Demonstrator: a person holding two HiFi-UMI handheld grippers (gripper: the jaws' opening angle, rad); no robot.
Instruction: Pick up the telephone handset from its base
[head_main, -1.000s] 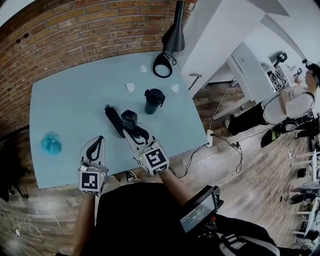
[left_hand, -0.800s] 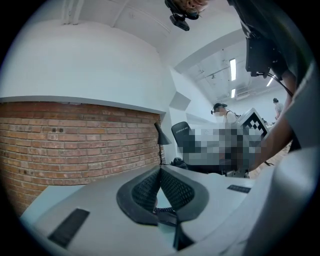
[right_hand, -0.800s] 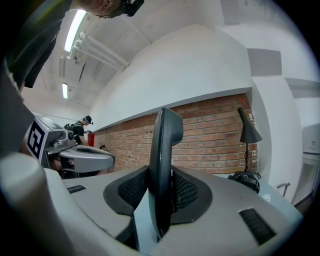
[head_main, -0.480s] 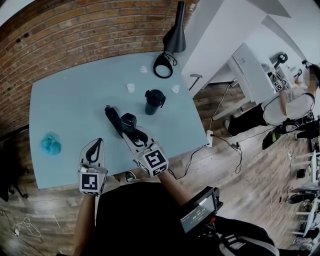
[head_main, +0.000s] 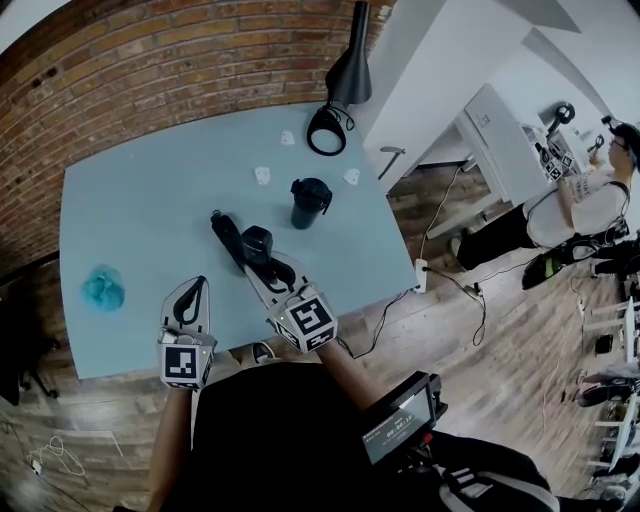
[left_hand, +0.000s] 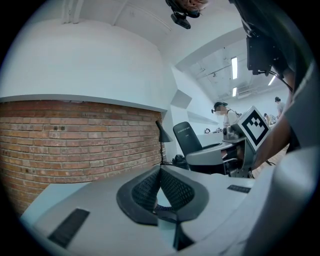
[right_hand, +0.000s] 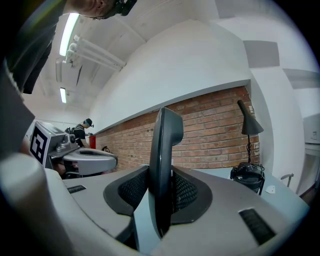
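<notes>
Head view: the handset (head_main: 228, 240) reaches straight ahead from the right tongs (head_main: 258, 266), its long axis running away over the tabletop (head_main: 130, 200). The base (head_main: 260, 238) is just beside it, and the left tongs (head_main: 198, 285) sit off to the side. Left gripper view: tips together, nothing between them. Right gripper view: the pads, partly open, clamp the handset's near end, which stands on edge between them.

Handset (right_hand: 167, 135) clamped in right hand-held gripper (right_hand: 161, 191), brick wall (right_hand: 212, 127)
</notes>
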